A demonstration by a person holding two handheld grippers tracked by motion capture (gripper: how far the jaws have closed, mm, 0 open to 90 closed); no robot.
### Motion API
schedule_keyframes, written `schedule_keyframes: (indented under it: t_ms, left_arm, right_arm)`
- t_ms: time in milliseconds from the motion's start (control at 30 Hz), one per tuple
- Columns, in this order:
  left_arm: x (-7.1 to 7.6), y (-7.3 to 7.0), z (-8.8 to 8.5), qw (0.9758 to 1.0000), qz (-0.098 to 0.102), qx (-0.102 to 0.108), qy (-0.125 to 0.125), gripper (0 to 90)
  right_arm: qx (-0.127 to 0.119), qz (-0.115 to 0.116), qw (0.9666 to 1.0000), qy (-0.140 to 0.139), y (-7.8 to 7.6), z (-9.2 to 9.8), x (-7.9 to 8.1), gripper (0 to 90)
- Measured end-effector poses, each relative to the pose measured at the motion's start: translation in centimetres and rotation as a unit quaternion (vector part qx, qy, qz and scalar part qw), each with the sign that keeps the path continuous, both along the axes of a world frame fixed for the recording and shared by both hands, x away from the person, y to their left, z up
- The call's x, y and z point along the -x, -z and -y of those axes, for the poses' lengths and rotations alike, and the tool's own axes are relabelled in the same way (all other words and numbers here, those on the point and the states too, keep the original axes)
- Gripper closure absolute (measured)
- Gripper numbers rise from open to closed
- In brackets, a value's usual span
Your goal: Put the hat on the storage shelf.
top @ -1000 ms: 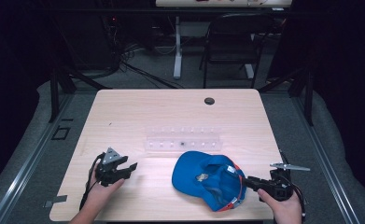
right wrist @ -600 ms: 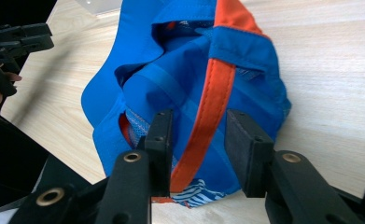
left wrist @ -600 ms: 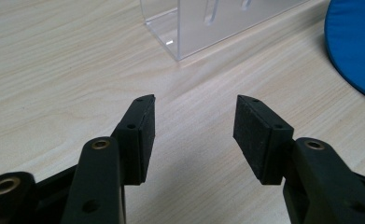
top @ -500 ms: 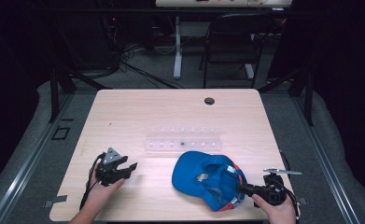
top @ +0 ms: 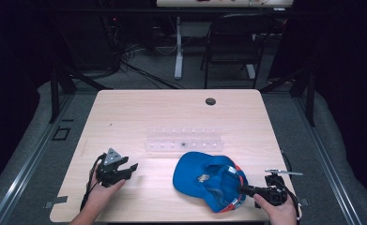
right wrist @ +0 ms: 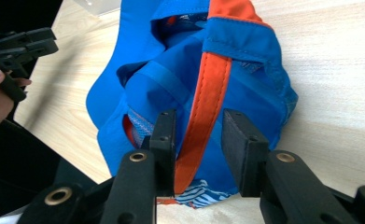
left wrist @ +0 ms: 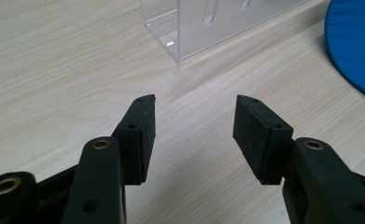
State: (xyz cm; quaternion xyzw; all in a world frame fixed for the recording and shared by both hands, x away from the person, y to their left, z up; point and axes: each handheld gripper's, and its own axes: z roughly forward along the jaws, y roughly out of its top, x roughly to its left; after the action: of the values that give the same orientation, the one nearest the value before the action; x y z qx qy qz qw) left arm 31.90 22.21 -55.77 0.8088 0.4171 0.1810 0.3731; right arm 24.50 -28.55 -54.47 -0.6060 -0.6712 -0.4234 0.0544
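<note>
Blue baseball cap (top: 209, 180): upside down near the table's (top: 139, 112) front right corner, long axis diagonal, brim toward table centre, orange strap (right wrist: 207, 105) toward that corner. Right gripper (top: 249, 190): jaws just closing, straddling the strap, not yet clamped. Left gripper (top: 125, 168): near front left corner, jaws apart, empty.

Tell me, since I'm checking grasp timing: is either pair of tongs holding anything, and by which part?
Nothing yet. The right tongs have been closing around the cap's orange strap, with gaps still showing; the left tongs are open.

left gripper (top: 133, 167): black body, grey three-cornered plate on top, black cable trailing
right gripper (right wrist: 199, 140): black jaws, flat matte pads (right wrist: 236, 140), brass-ringed screw holes
forearms: bare, no sleeves seen
</note>
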Motion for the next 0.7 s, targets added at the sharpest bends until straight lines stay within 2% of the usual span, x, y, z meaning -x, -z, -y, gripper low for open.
schedule_keyframes:
  t_ms: [167,333,700]
  left_arm:
    - [0.0,0.0,0.0,1.0,0.0,0.0,0.001,49.3]
    - [0.0,0.0,0.0,1.0,0.001,0.0,0.0,49.3]
    - [0.0,0.0,0.0,1.0,0.002,-0.002,-0.001,49.3]
  right_arm:
    - [-0.009,-0.001,0.9999,-0.006,0.0,-0.1,0.0,66.6]
    - [-0.027,0.008,0.9996,-0.007,-0.6,-0.2,0.0,71.2]
    - [-0.016,-0.007,0.9998,-0.011,-1.0,-0.2,-0.5,75.9]
